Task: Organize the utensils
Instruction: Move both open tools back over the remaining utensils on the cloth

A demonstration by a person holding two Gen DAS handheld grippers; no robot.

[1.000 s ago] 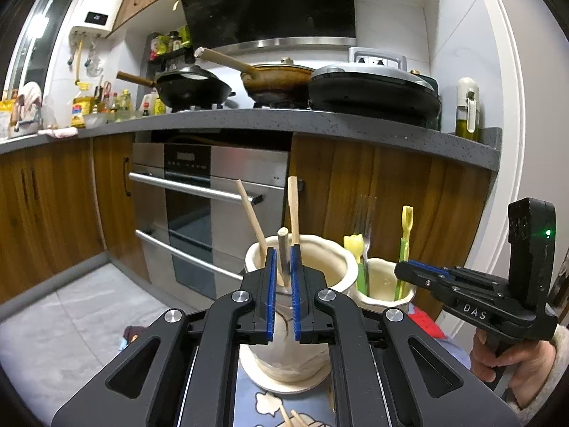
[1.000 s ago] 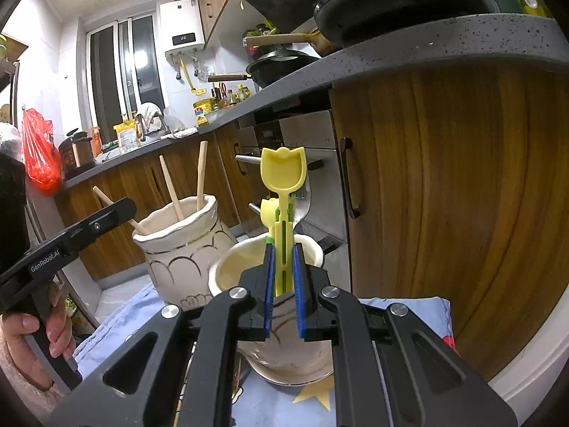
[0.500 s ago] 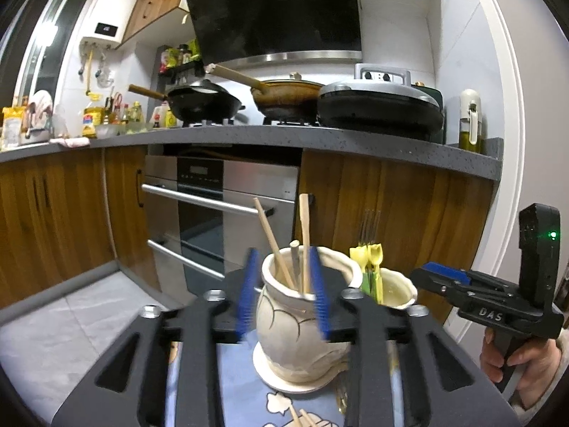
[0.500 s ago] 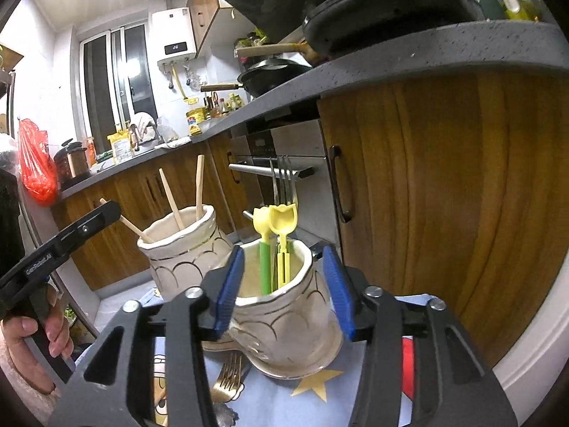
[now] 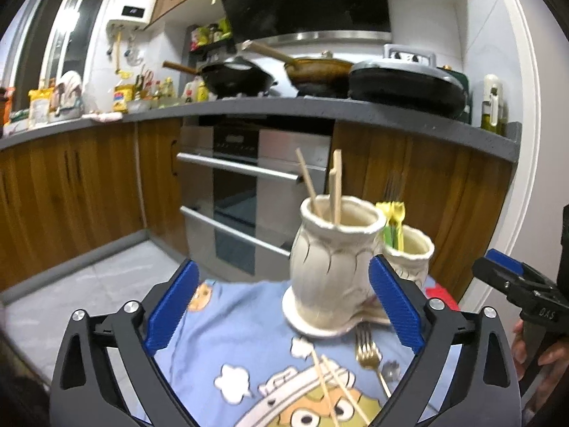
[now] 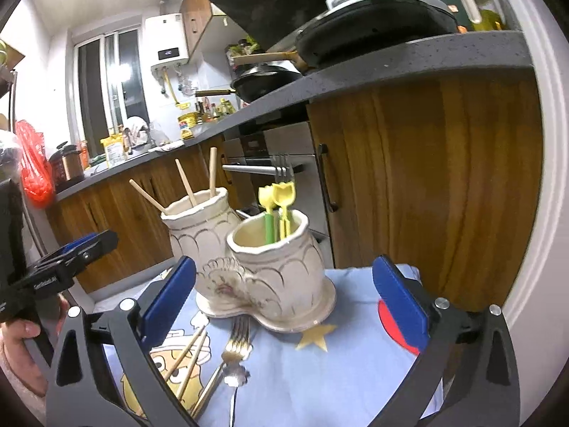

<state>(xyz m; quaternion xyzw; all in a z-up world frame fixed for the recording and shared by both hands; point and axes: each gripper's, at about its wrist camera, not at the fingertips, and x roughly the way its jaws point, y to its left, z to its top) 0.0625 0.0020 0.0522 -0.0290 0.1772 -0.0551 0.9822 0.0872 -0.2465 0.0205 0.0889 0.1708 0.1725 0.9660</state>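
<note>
The left gripper point(image 5: 282, 304) is opening, jaws wide with nothing between its pads; the chopstick jar point(image 5: 336, 259) stands ahead, nearer its right pad, and loose chopsticks point(image 5: 334, 388) lie on the cloth point(image 5: 231, 320) between the jaws. The right gripper point(image 6: 284, 302) is opening too, empty, with the fork jar point(image 6: 281, 263) standing ahead between its jaws and a loose fork point(image 6: 236, 338) lying below.

Two jars on a cloth-covered table, loose utensils in front

Two jars point(image 6: 274, 270) are set touching side by side on the cloth point(image 6: 338, 373). Chopsticks point(image 5: 334, 185) are stood in the left jar point(image 5: 330, 263); forks point(image 6: 281, 206) are stood in the right jar. Before the jars, a fork point(image 6: 233, 345) and two chopsticks point(image 6: 188, 356) are laid flat on the cloth. Behind the table, an oven point(image 5: 245, 192) is set under a counter point(image 5: 320, 110), on which pans point(image 5: 320, 71) are kept.
</note>
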